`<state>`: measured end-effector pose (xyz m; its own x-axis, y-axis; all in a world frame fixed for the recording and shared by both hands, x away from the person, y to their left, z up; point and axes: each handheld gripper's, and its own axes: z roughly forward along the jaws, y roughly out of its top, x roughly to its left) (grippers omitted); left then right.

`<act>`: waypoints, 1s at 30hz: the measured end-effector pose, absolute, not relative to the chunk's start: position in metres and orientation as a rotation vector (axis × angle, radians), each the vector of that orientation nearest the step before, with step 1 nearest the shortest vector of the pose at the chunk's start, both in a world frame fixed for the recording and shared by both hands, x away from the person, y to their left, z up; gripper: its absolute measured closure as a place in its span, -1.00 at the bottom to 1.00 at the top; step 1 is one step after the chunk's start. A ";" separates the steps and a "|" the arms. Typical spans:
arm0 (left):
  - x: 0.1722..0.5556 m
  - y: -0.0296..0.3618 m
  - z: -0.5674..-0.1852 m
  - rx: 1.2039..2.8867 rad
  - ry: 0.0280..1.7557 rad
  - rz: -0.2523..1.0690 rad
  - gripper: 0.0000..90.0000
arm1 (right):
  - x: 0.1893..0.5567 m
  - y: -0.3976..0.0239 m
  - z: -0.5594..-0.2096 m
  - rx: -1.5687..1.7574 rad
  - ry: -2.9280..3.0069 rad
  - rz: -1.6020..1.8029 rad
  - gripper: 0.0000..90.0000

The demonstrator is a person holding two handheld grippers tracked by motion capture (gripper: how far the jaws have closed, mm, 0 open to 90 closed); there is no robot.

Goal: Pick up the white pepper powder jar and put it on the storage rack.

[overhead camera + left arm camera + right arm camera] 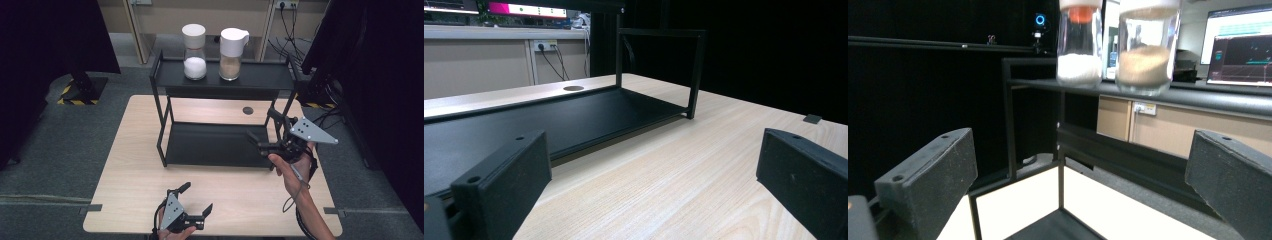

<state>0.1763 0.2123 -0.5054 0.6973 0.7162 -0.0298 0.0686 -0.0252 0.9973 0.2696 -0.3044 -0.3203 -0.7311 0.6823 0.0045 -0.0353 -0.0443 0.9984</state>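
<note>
My right gripper point(264, 131) has jaws wide, aimed up at the two jars point(1118, 45) above them; left gripper point(196, 199), jaws wide, rests low over the surface point(684, 170)

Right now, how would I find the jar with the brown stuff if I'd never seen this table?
Look for the black two-level rack standing on the wooden table. Two jars stand side by side on its top shelf. Yours is the right jar: brown powder and a white lid with a spout, while the left jar holds white powder.
</note>
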 end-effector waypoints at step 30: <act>0.176 0.213 -0.506 1.518 0.684 0.589 -0.99 | 0.233 -0.309 -0.407 0.707 1.825 1.757 -0.99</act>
<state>0.1756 0.2132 -0.5059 0.6883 0.7244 -0.0372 0.0702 -0.0154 0.9974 0.2335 -0.3087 -0.4073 -0.7368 0.6761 -0.0035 0.0221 0.0293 0.9993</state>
